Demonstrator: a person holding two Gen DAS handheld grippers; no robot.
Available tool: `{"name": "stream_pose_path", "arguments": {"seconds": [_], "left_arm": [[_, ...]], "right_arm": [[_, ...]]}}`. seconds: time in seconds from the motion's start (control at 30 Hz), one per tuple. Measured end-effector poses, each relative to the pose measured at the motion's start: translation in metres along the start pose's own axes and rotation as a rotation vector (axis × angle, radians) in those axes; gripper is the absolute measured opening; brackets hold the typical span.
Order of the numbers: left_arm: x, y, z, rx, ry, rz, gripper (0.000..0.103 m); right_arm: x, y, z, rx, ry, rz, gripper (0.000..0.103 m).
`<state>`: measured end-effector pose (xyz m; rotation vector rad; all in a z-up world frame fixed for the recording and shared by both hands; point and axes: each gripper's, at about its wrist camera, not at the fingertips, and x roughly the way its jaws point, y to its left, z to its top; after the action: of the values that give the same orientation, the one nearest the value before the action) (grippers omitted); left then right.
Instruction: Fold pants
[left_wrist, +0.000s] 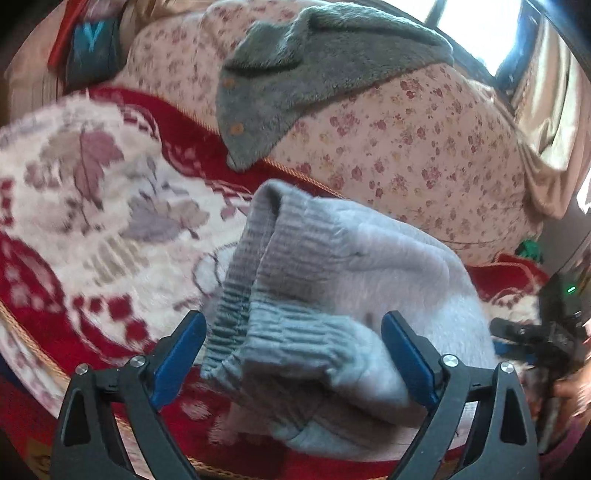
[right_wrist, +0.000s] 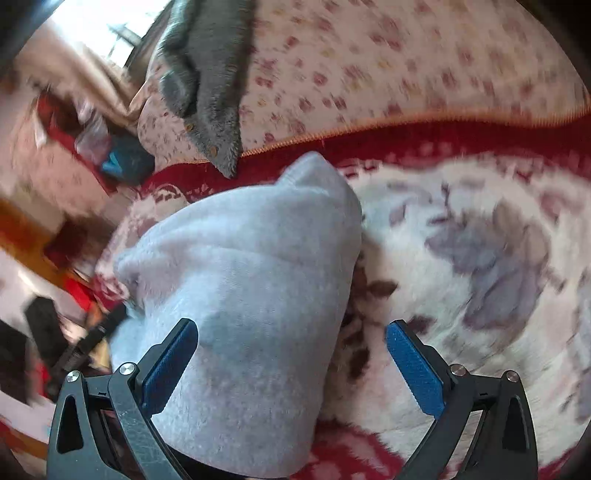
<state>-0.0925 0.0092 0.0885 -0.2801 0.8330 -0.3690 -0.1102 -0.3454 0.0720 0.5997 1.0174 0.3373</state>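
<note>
The light grey pants (left_wrist: 332, 295) lie folded into a bundle on a red and white floral blanket (left_wrist: 92, 206). Their ribbed cuffs and elastic waistband face the left wrist camera. My left gripper (left_wrist: 293, 347) is open, its blue pads on either side of the bundle's near end. In the right wrist view the pants (right_wrist: 251, 295) show as a smooth folded mound. My right gripper (right_wrist: 291, 358) is open, its left pad against the fabric, its right pad over the blanket (right_wrist: 480, 258). The right gripper also shows at the right edge of the left wrist view (left_wrist: 532, 332).
A dark grey fleece garment (left_wrist: 295, 74) with buttons lies over a pink floral pillow (left_wrist: 424, 147) behind the pants; it also shows in the right wrist view (right_wrist: 210, 92). Clutter sits at the bed's far left. A window is at the back.
</note>
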Motion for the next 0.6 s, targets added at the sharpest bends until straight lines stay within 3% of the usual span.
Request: {"name": "stream_pose_path", "arguments": {"seconds": [0.17, 0.33, 0.5, 0.6], "left_arm": [[0.012, 0.016, -0.005, -0.077, 0.02, -0.086, 0.103], [0.03, 0.024, -0.007, -0.126, 0.05, -0.143, 0.103], [0.044, 0.028, -0.008, -0.14, 0.05, -0.212, 0.103], [0.052, 0.03, -0.009, -0.157, 0.057, -0.254, 0.103]], "right_arm": [[0.02, -0.008, 0.002, 0.059, 0.021, 0.121, 0.103], [0.05, -0.013, 0.003, 0.108, 0.11, 0.248, 0.103], [0.071, -0.028, -0.003, 0.208, 0.178, 0.327, 0.103], [0.074, -0.027, -0.002, 0.194, 0.19, 0.343, 0.103]]}}
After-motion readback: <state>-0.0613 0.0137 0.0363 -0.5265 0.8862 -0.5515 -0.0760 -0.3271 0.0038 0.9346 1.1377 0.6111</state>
